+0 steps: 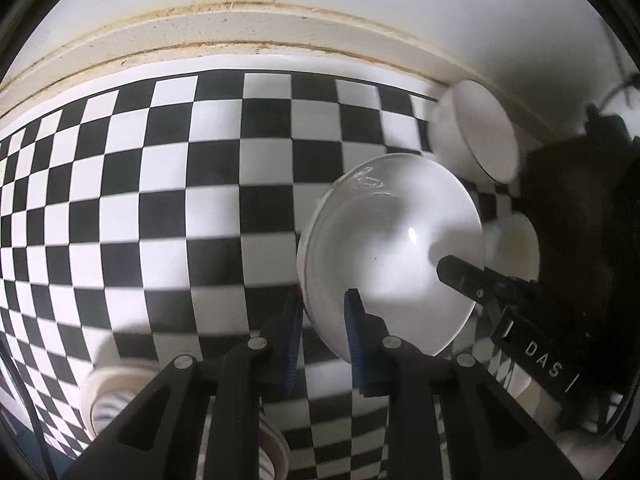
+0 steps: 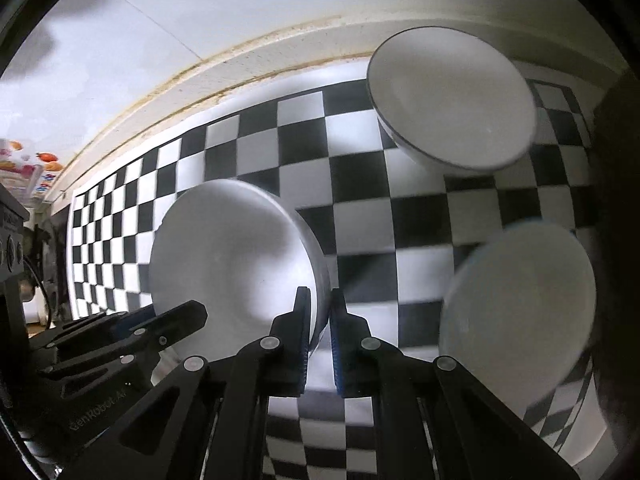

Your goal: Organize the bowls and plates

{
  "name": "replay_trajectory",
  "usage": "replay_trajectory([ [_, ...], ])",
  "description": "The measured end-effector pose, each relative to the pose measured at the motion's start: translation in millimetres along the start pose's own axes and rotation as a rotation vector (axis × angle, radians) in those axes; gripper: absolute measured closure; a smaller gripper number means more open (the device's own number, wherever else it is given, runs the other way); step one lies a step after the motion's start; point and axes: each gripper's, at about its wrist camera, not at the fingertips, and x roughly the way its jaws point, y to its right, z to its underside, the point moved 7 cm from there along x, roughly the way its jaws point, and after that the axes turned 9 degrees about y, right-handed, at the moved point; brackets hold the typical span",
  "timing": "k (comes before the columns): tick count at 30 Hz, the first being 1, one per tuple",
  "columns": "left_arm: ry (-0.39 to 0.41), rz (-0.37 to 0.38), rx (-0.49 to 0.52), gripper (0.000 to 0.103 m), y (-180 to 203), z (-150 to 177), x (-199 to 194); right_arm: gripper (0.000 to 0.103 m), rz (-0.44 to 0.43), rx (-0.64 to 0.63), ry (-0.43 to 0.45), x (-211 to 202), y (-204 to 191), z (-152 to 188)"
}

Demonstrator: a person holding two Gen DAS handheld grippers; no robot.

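Observation:
A plain white bowl is held tilted above the black-and-white checkered mat. My left gripper is shut on its near-left rim, one blue pad inside the bowl and one outside. My right gripper reaches in from the right with one dark finger inside the bowl. In the right wrist view the same bowl has its right rim pinched between my right gripper's blue pads. My left gripper shows on the bowl's far side at lower left.
A white bowl with a dark rim sits at the back right near the cream ledge. Another white bowl lies at the right. A striped dish is at the lower left in the left wrist view.

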Motion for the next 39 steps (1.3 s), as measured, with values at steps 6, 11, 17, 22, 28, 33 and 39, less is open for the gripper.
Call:
replay_trajectory([
  [6,0.025,0.032,0.039,0.084,15,39,-31,0.092,-0.027,-0.001,0.045,-39,0,32],
  [11,0.030,0.044,0.080,0.084,32,66,-47,0.092,-0.031,-0.001,0.071,-72,4,62],
  [17,0.008,0.058,0.115,0.084,41,88,-50,0.092,-0.032,0.017,0.079,-90,14,97],
  [22,-0.030,0.054,0.129,0.084,40,112,-40,0.092,-0.029,0.024,0.057,-89,23,126],
  [28,-0.093,0.039,0.140,0.084,38,138,-17,0.092,-0.027,0.046,0.000,-67,37,159],
  [33,-0.144,0.017,0.151,0.084,38,154,5,0.092,-0.014,0.054,-0.038,-48,47,178],
  [39,-0.181,-0.001,0.153,0.084,35,163,21,0.092,-0.013,0.058,-0.082,-31,54,195],
])
